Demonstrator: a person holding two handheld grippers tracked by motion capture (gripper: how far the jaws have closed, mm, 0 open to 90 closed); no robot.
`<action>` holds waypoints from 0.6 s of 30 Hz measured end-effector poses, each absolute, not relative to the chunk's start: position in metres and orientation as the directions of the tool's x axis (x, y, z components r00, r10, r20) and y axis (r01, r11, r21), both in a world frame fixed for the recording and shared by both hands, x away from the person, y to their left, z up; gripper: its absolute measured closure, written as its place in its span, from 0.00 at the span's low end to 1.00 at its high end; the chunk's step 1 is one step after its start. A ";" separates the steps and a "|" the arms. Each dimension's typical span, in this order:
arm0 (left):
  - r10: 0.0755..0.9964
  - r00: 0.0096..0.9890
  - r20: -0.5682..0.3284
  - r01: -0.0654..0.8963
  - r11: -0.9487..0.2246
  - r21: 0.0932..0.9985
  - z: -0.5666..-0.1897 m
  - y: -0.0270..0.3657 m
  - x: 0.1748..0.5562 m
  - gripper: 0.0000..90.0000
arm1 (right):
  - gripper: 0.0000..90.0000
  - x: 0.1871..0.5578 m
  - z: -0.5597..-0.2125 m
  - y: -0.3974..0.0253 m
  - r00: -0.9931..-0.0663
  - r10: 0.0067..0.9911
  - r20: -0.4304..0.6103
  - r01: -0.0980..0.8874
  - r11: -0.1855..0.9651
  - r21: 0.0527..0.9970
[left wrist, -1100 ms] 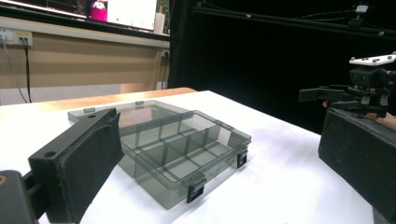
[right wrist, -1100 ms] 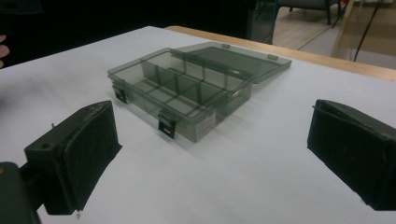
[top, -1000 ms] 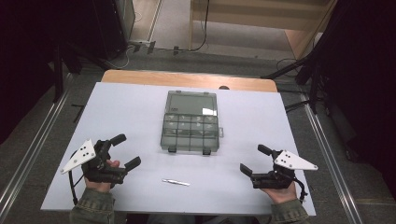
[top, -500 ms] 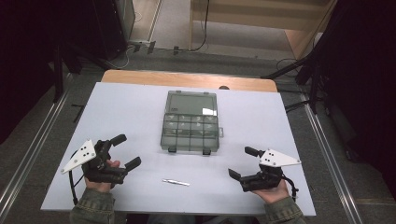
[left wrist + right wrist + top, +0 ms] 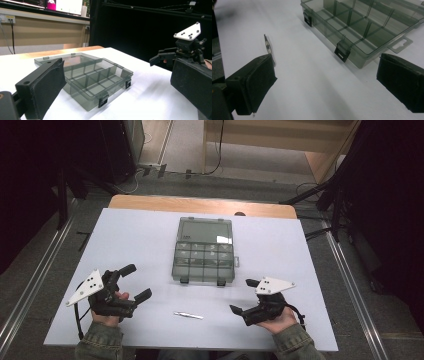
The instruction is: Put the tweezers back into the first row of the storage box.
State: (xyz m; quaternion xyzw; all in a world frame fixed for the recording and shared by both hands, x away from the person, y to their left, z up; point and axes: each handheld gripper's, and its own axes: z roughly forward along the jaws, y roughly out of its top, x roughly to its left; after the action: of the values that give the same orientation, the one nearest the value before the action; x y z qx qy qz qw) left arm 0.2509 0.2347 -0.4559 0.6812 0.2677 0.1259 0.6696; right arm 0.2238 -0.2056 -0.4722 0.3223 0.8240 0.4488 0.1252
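Both grippers rest low over the white table, each held in one of my hands. My left gripper has its jaws spread wide with nothing between them; in the left gripper view the smoky transparent organizer box lies ahead between the two jaws, its lid folded flat open behind it and its compartments appearing empty. My right gripper is likewise spread and holds nothing. Ahead of it and toward its right jaw sits the box's near edge with two black latches. Just beyond its left jaw lies a slim silvery metal tool flat on the table, partly hidden by that jaw. From above, this tool lies between my two grippers, nearer me than the box, apart from both.
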 end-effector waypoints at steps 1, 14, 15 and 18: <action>0.534 0.825 -0.187 0.196 0.040 0.980 -0.456 0.235 0.251 0.00 | 0.03 0.225 -0.473 -0.203 -0.763 0.643 0.075 0.419 0.401 0.815; 0.530 0.827 -0.187 0.197 0.038 0.980 -0.456 0.234 0.251 0.00 | 0.03 0.238 -0.472 -0.163 -0.808 0.586 0.056 0.416 0.500 0.759; 0.529 0.828 -0.187 0.197 0.037 0.980 -0.456 0.234 0.251 0.00 | 0.03 0.238 -0.472 -0.160 -0.811 0.582 0.057 0.416 0.506 0.756; 0.529 0.827 -0.189 0.198 0.041 0.979 -0.456 0.234 0.251 0.00 | 0.03 0.240 -0.474 -0.148 -0.827 0.560 0.058 0.416 0.539 0.732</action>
State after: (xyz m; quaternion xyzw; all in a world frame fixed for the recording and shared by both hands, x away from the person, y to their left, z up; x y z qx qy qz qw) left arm 0.2513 0.2342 -0.4561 0.6812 0.2666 0.1235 0.6706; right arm 0.2397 -0.1484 -0.4736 0.2798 0.8723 0.3903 0.0918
